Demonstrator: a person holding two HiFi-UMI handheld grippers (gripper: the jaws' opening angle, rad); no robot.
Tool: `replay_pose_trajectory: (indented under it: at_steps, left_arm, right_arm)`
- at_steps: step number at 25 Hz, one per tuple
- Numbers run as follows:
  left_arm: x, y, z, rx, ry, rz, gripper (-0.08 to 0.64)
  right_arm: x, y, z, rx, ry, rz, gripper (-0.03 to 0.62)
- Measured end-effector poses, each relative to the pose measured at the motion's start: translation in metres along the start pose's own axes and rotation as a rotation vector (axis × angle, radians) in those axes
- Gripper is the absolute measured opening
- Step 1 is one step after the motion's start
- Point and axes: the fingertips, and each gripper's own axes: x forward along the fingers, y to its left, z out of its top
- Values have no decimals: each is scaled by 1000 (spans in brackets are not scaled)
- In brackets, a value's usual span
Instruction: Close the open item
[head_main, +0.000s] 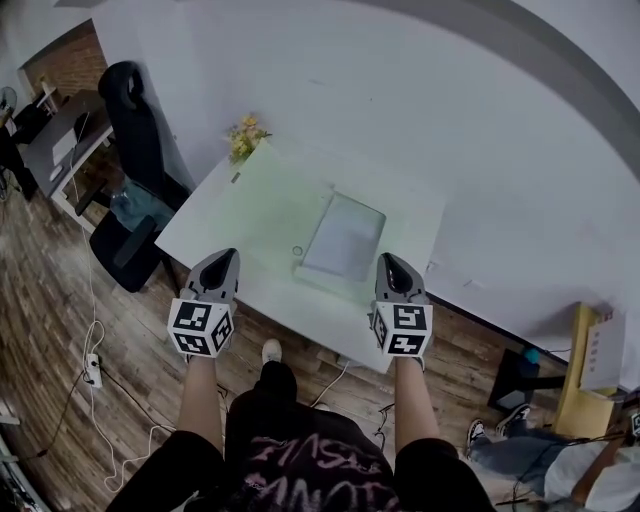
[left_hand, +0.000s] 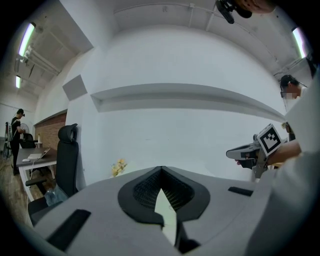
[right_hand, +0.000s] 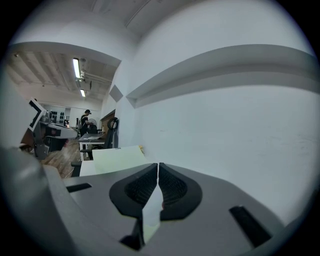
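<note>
A silver laptop (head_main: 343, 240) lies flat on the white table (head_main: 205, 225), its lid down as far as I can tell. A pale green mat (head_main: 268, 205) lies under and to the left of it. My left gripper (head_main: 222, 258) hovers over the table's near edge, left of the laptop, jaws shut and empty. My right gripper (head_main: 388, 262) hangs at the laptop's near right corner, also shut on nothing. In the left gripper view the tips (left_hand: 161, 169) meet, and the right gripper (left_hand: 250, 151) shows off to the side. The right gripper view has its tips (right_hand: 158, 164) together too.
A small bunch of yellow flowers (head_main: 246, 135) stands at the table's far left corner by the white wall. A small ring (head_main: 297, 250) lies left of the laptop. A black office chair (head_main: 135, 130) stands to the left. Cables trail over the wooden floor (head_main: 60, 330).
</note>
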Motion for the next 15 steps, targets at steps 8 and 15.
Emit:
replay_pose_trajectory:
  at_steps: [8, 15]
  left_arm:
    - [58, 67, -6, -30, 33, -39, 11]
    - [105, 114, -9, -41, 60, -94, 11]
  right_arm:
    - [70, 20, 5, -2, 65, -27, 26]
    - [114, 32, 14, 7, 93, -83, 26]
